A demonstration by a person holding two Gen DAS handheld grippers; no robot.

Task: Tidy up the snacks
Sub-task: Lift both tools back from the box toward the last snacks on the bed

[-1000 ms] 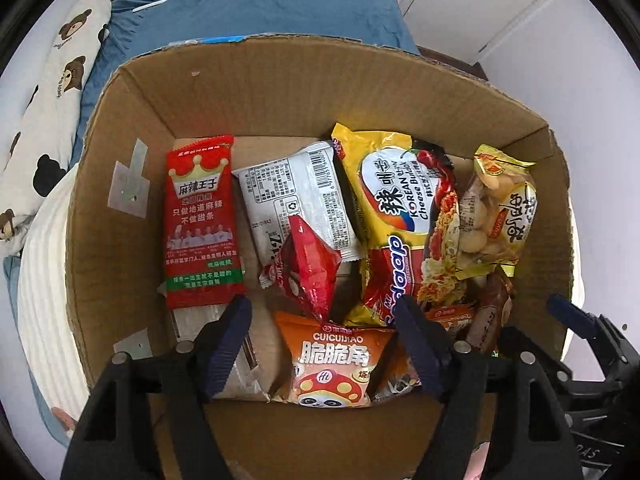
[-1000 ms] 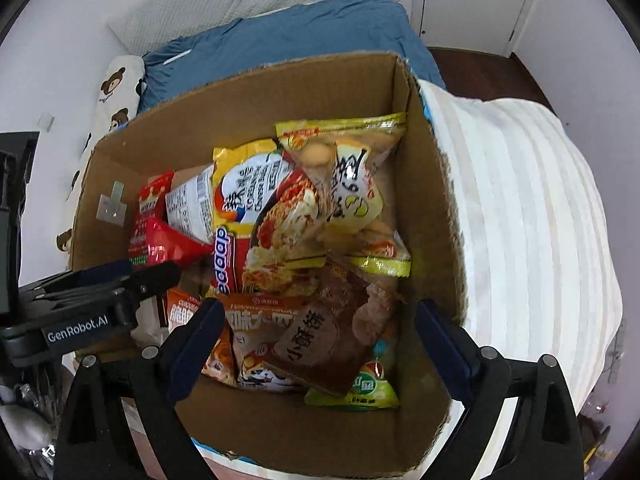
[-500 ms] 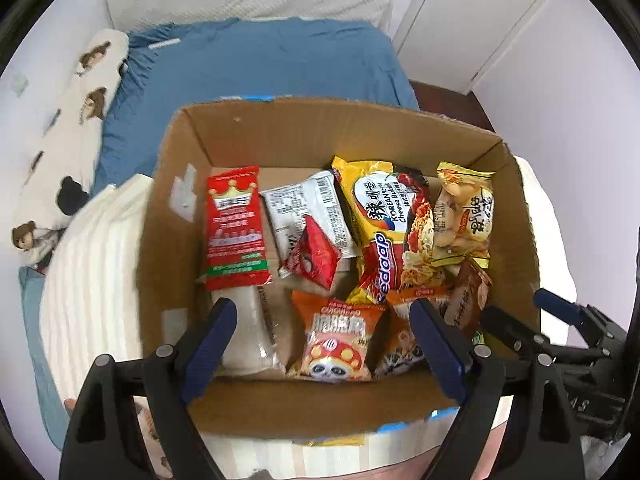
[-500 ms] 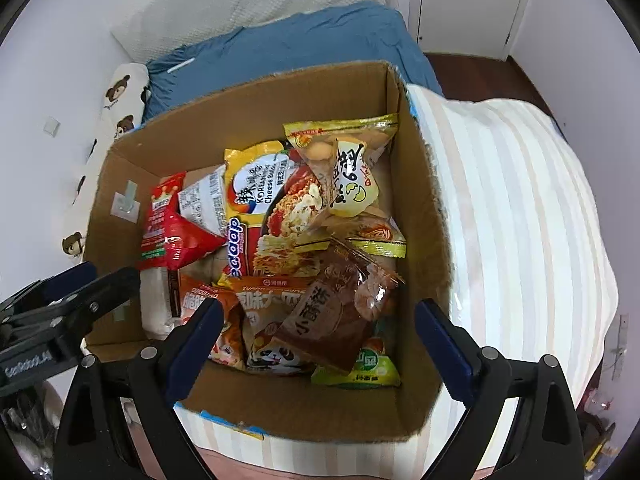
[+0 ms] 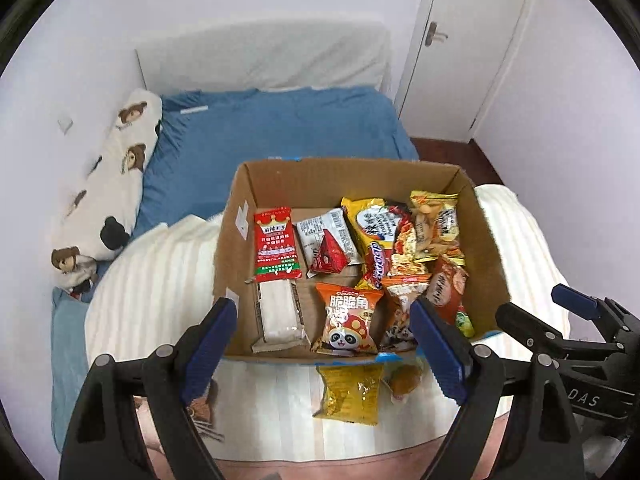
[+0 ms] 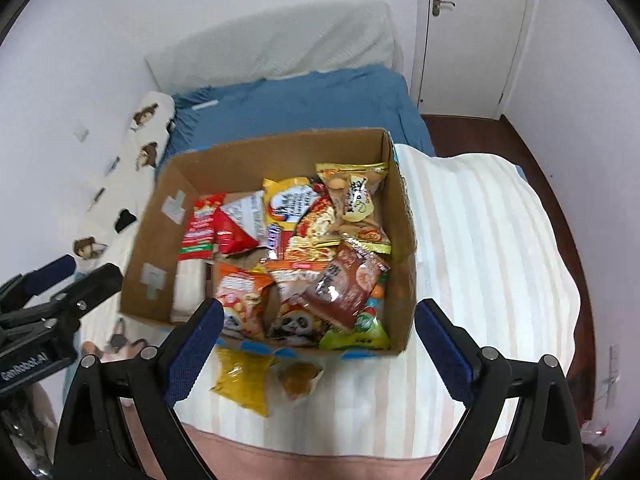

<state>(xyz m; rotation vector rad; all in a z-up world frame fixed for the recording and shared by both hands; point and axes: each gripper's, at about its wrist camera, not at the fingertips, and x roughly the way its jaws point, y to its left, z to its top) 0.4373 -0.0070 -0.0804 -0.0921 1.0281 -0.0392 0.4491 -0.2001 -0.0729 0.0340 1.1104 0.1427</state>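
Observation:
A cardboard box [image 5: 486, 236] [image 6: 402, 240] stands on a striped blanket and holds several snack packets. Among them are a red packet [image 5: 276, 244], an orange panda packet [image 5: 348, 318], a yellow noodle pack [image 5: 374, 228] and a brown packet [image 6: 344, 284]. Outside the box, in front of its near wall, lie a yellow packet [image 5: 352, 394] [image 6: 242, 380] and a small orange one [image 5: 404, 380] [image 6: 298, 376]. My left gripper [image 5: 324, 346] hangs open above the box's near edge, nothing between its fingers. My right gripper [image 6: 316, 342] is open and empty too, and shows at the right edge of the left wrist view [image 5: 568, 308].
The box sits on a white-and-beige striped blanket [image 6: 480, 264] over a bed with a blue sheet [image 5: 280, 132]. A bear-print pillow [image 5: 116, 172] lies along the left wall. A white door [image 5: 468, 40] and dark wood floor [image 6: 464, 132] are at the far right.
Both grippers have risen and pulled back from inside the box, so the whole box and the two packets in front of it now show. The left jaws stand wider than before.

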